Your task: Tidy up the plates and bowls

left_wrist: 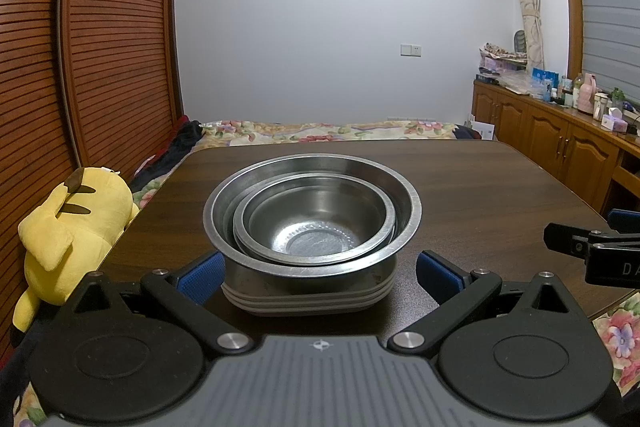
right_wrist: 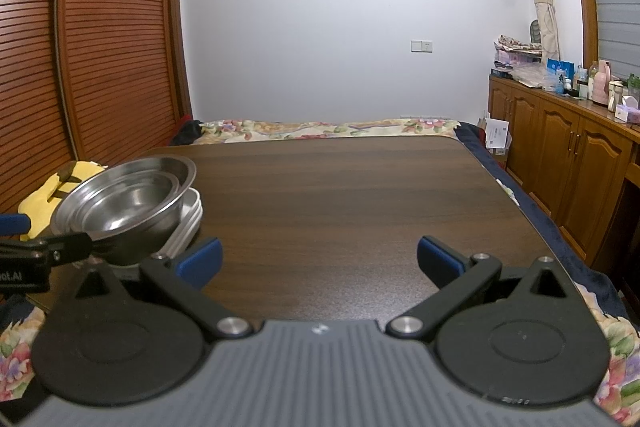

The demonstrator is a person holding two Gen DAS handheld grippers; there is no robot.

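Several steel bowls [left_wrist: 312,215] sit nested one inside another on a stack of grey plates [left_wrist: 308,297] on the dark wooden table [left_wrist: 480,195]. My left gripper [left_wrist: 318,275] is open, its blue pads on either side of the stack, with a gap on the right. In the right wrist view the same bowls [right_wrist: 124,203] and plates [right_wrist: 188,223] stand at the left. My right gripper [right_wrist: 318,259] is open over bare table [right_wrist: 340,187], well right of the stack, holding nothing. The right gripper's finger [left_wrist: 576,243] shows at the left view's right edge.
A yellow plush toy [left_wrist: 68,227] lies off the table's left edge. A bed with a floral cover [left_wrist: 320,129] lies beyond the far edge. Wooden cabinets [left_wrist: 560,143] with bottles run along the right. Slatted wooden doors [left_wrist: 80,47] stand at the left.
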